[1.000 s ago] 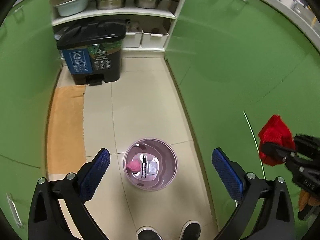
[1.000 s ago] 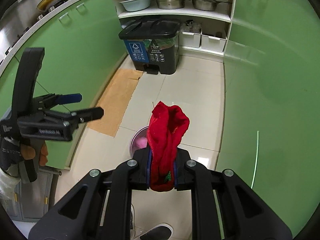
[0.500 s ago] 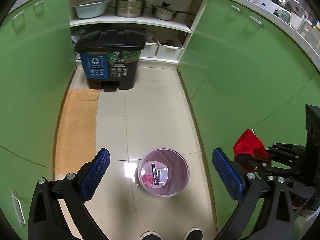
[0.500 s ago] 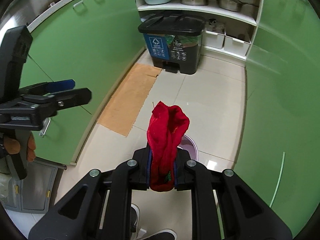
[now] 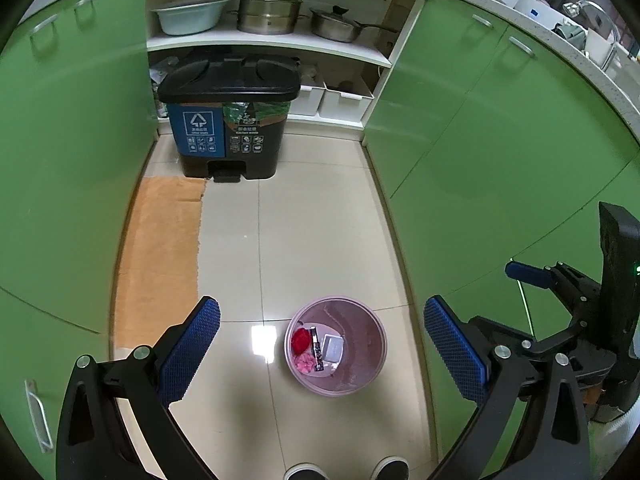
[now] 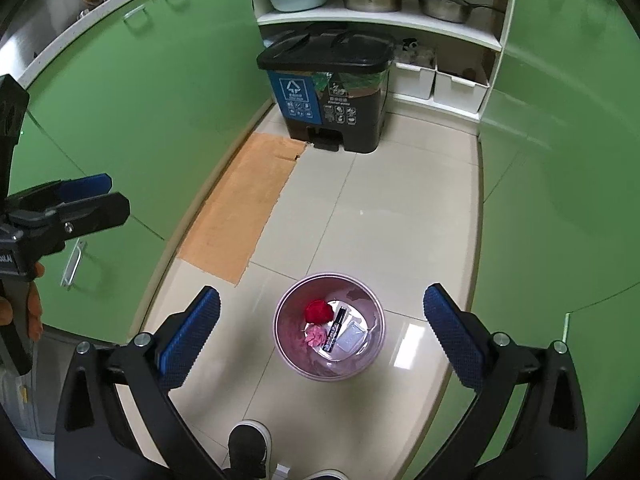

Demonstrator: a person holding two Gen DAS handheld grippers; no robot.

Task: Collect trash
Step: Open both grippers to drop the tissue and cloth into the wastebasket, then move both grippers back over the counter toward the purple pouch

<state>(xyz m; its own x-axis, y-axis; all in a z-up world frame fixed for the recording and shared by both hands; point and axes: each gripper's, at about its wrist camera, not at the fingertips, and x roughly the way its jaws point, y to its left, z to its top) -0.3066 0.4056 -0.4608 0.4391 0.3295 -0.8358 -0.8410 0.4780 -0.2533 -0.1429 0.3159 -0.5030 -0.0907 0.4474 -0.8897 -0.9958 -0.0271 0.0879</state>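
Observation:
A small pink waste bin (image 5: 376, 356) (image 6: 370, 350) stands on the tiled floor below both grippers. Inside it lie a red cloth (image 5: 301, 339) (image 6: 318, 311), a pink scrap (image 6: 316, 335), a black tube (image 6: 335, 328) and a clear plastic piece (image 5: 333, 348). My left gripper (image 5: 320, 344) is open and empty, high above the bin. My right gripper (image 6: 320, 332) is open and empty, directly over the bin; it also shows at the right of the left wrist view (image 5: 560, 280).
A black two-part pedal bin (image 5: 230, 116) (image 6: 332, 88) stands at the far wall under shelves with pots (image 5: 270, 10). Green cabinets (image 5: 500, 140) line both sides. A cardboard sheet (image 5: 160, 256) lies on the floor at left. My shoes (image 6: 248, 450) are at the bottom.
My right gripper opened and the red cloth dropped into the pink bin. Both grippers shifted so the bin sits more centrally below them.

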